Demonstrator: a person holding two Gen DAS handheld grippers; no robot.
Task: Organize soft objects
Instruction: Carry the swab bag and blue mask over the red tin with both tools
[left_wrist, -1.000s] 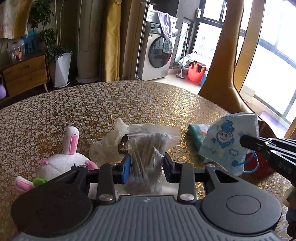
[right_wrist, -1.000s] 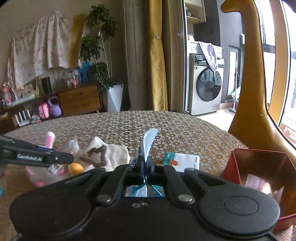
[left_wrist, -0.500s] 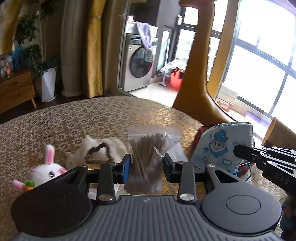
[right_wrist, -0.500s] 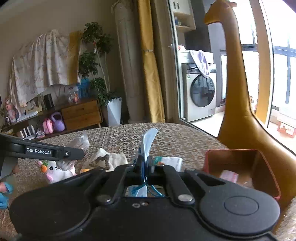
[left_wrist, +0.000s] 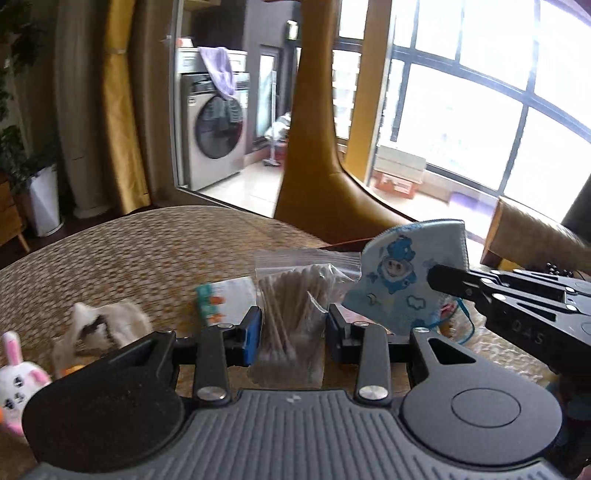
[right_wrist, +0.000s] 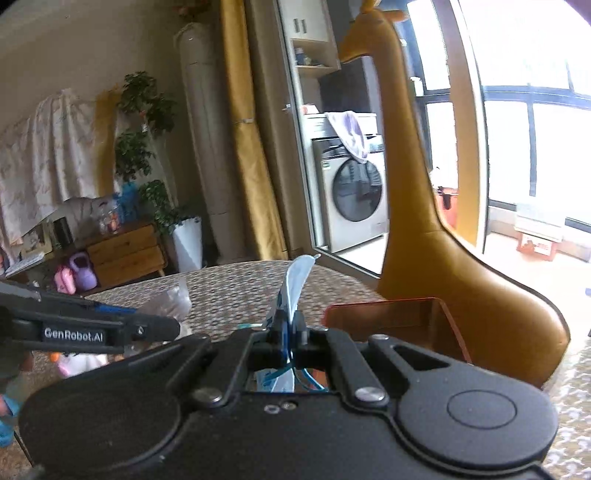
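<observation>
Our left claw (left_wrist: 291, 326) grips the clear zip bag of cotton swabs (left_wrist: 295, 295); our right claw (right_wrist: 288, 334) pinches the blue cartoon-print face mask (right_wrist: 295, 284). We should carry both level over the red open-topped box (right_wrist: 395, 321) and let go only once they are inside its walls.

A clear, glossy plastic bag (left_wrist: 295, 295) of pale cotton swabs is showing creases; the mask (left_wrist: 402, 280) is looking like soft matt printed cloth. The table (left_wrist: 155, 254) is gleaming with a bumpy golden honeycomb finish, the red box (right_wrist: 399, 317) is shining smoothly, and the giraffe (right_wrist: 461, 295) is looking like sleek leather
</observation>
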